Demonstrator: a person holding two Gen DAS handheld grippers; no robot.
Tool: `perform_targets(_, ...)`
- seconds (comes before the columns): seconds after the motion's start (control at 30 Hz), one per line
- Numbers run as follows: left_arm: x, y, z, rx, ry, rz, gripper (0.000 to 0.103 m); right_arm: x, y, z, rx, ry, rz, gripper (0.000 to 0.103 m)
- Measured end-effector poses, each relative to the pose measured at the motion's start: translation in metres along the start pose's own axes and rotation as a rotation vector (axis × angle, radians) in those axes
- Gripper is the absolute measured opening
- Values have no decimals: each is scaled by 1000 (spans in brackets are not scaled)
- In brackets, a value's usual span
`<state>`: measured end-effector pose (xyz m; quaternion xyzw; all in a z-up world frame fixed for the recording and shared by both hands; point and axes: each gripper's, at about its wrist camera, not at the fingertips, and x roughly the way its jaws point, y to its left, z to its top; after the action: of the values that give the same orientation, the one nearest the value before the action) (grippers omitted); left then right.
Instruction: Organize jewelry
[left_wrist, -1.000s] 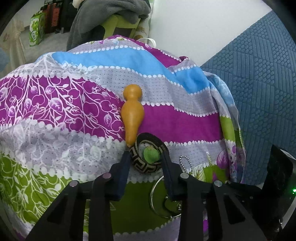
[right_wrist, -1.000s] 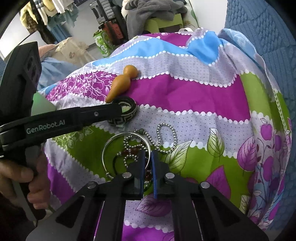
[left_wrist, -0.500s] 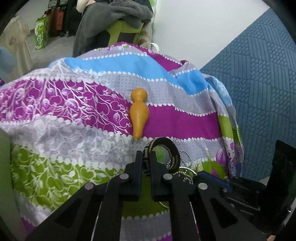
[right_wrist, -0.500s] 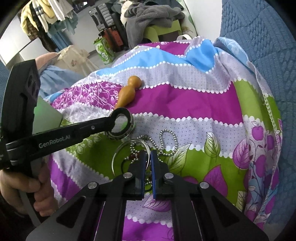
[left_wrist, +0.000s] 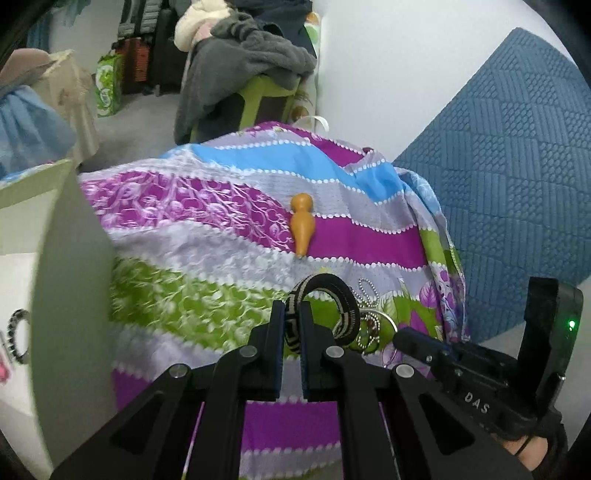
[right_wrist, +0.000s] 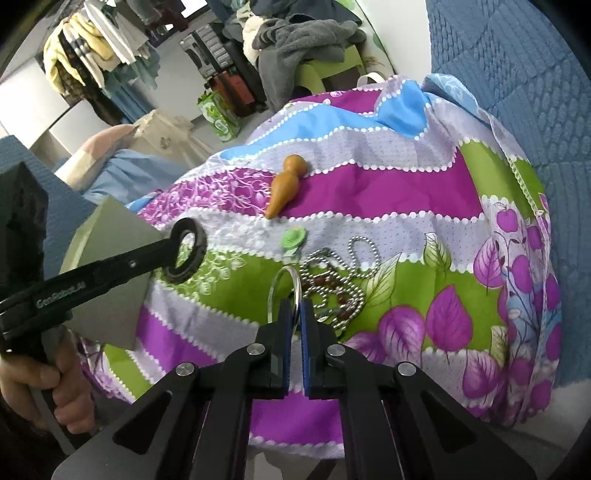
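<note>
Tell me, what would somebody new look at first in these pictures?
Probably the bright patterned cloth, with an orange gourd-shaped piece lying on its purple stripe. Then the two lifted rings: the left gripper pinches a black patterned bangle, the right gripper a silver bangle.

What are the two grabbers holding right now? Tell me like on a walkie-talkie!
Left gripper shut on patterned bangle, lifted off cloth. Right gripper shut on silver ring. Bead chain lies just ahead of ring.
</note>
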<state>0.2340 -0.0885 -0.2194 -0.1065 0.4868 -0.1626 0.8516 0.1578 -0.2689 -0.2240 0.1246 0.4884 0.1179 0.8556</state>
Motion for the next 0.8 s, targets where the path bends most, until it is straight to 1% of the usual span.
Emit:
perform_targets(0.1, -21, 1, -2, 0, -25, 10, 5, -8, 11, 4, -22, -17, 9, 0)
perform_targets(0.3, -60, 6, -5, 2, -69, 25, 5, -26, 35, 9, -73, -64, -7, 0)
perform_targets(0.4, -74, 12, -8, -7, -81, 22, 5, -25, 38, 10, -90, -71, -46, 0)
perform_targets(0.47, -80, 15, -10, -11, -86, 21, 5, -17, 34, 8, -92, -44, -66, 0)
perform_targets(0.53, -85, 18, -11, -18, -92, 18, 5, -7, 30, 5, -95, -34, -145, 6)
perform_targets(0.57, -87, 20, -12, -22, -93, 15, 5, -1, 26, 5, -91, -18, -164, 15)
perform_targets(0.6, -89, 20, -12, -23, -94, 15, 5, 6, 22, 5, -78, 1, -160, 27)
perform_targets(0.63, -89, 20, -13, -21, -94, 15, 5, 9, 19, 5, -75, 7, -159, 27)
perform_targets(0.67, -90, 20, -13, -20, -93, 17, 5, 14, 18, 5, -81, 13, -173, 35)
perform_targets(0.7, -90, 21, -14, -21, -92, 18, 5, 18, 17, 4, -86, 21, -195, 55)
perform_targets(0.73, -90, 22, -14, -23, -91, 16, 5, 23, 14, 3, -85, 29, -219, 66)
perform_targets(0.77, -90, 22, -15, -24, -89, 15, 5, 27, 11, 3, -79, 33, -230, 80)
perform_targets(0.8, -89, 22, -16, -25, -88, 15, 5, 30, 9, 2, -74, 42, -230, 81)
